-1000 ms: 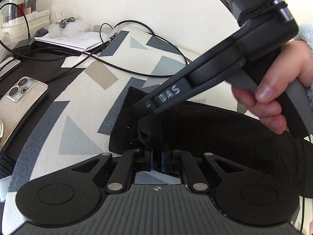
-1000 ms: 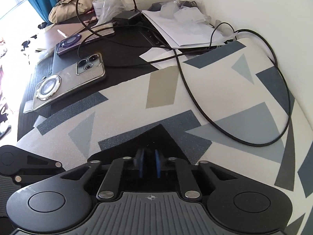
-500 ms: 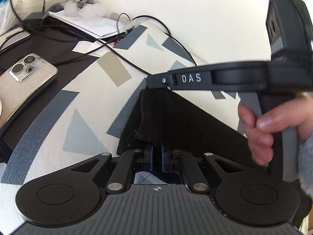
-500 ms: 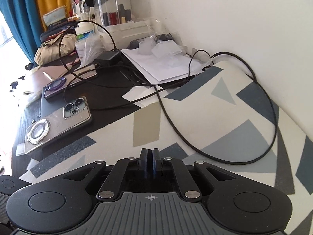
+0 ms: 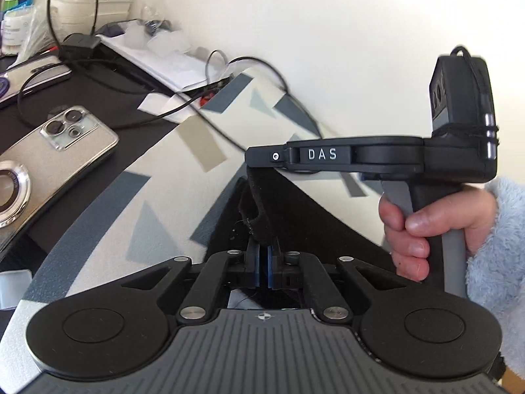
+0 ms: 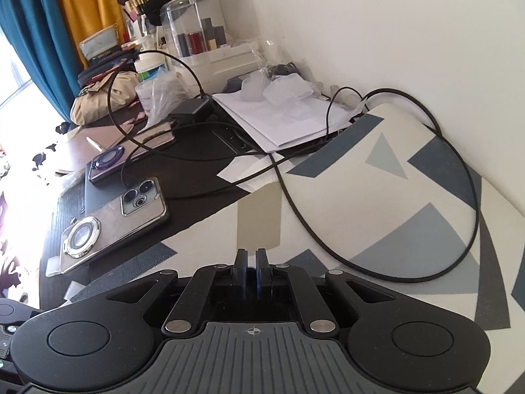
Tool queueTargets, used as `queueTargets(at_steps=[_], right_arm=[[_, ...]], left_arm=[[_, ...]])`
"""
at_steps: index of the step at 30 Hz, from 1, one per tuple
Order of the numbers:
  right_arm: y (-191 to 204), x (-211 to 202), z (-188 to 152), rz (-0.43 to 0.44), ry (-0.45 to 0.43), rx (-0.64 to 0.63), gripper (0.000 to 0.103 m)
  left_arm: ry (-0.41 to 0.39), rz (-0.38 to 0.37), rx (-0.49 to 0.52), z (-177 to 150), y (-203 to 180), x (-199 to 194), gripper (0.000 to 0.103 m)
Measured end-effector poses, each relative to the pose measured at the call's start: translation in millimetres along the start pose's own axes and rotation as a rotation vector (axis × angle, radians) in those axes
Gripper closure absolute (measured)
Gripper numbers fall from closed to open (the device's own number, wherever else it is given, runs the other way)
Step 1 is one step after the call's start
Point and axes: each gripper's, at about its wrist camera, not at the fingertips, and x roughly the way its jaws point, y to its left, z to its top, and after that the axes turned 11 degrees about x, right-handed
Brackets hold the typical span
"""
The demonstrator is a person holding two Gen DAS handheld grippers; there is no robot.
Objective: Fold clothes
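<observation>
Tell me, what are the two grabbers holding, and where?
Both pinch the black cloth at its edge: the left gripper near its corner, the right gripper further along.

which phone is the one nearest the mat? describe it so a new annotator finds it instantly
Start at the patterned mat with grey triangles against the white wall, then move left onto the dark desk. The phone lies face down right at the mat's edge. Unlike the purple-ringed phone behind it, it has a glittery clear case and a silver ring holder.
</observation>
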Motion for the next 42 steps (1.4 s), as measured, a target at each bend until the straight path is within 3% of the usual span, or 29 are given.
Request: queueTargets(at_steps=[2,4,7,10,11,13,16,19,23,26,31,36,37,39,42], right_arm=[[2,9,-4,-0.040,-0.018,0.016,0.093],[-2,4,-8,-0.088,-0.066,0.067,0.065],[-20,-29,-15,-0.155,-0.158,0.155,0.062],[-46,-90,-31,-0.234,-0.274,0.259,0.059],[-55,-115,-40,-0.263,-0.322,0.300,0.057],[-71,-175,-67,-0.321,-0.426,0.374,0.049],[-91,-255,-121,-0.467,-0.538,0.469,0.046],[-107,-314,-186,-0.635,-0.564,0.597,0.046],[-122,-367,-279,-0.823,-0.524,0.803,0.046],[-123,-382,-342,-0.877,-0.483,0.953,0.046],[-126,-372,-405,-0.885,-0.423,1.110,0.048],[-131,-352,-422,-0.847,-0.394,1.135,0.059],[-132,-348,-422,-0.846,-0.382,1.122,0.070],[-130,-344,-417,-0.860,-0.343,1.043,0.080],[-128,-341,-412,-0.869,-0.284,0.964,0.083]], left_arm=[[0.022,0.017,-0.012,-5,5,7,0.098],[0.022,0.023,0.007,-7,6,8,0.097],[0.045,0.042,0.047,-3,1,6,0.091],[0.040,0.051,0.048,2,0,-4,0.054],[0.021,0.080,0.041,3,0,-10,0.034],[0.007,0.071,0.037,7,2,-21,0.032],[0.055,-0.006,-0.011,11,2,-28,0.032],[0.111,-0.053,0.003,8,-13,-24,0.032],[0.200,-0.047,0.075,0,-50,-1,0.032],[0.260,-0.037,0.047,-3,-66,17,0.032],[0.200,0.088,0.161,-5,-92,32,0.031],[0.166,0.205,0.270,-3,-106,51,0.031],[0.160,0.221,0.288,-3,-108,54,0.030],[0.156,0.235,0.295,0,-109,60,0.026],[0.146,0.251,0.297,6,-109,67,0.021]])
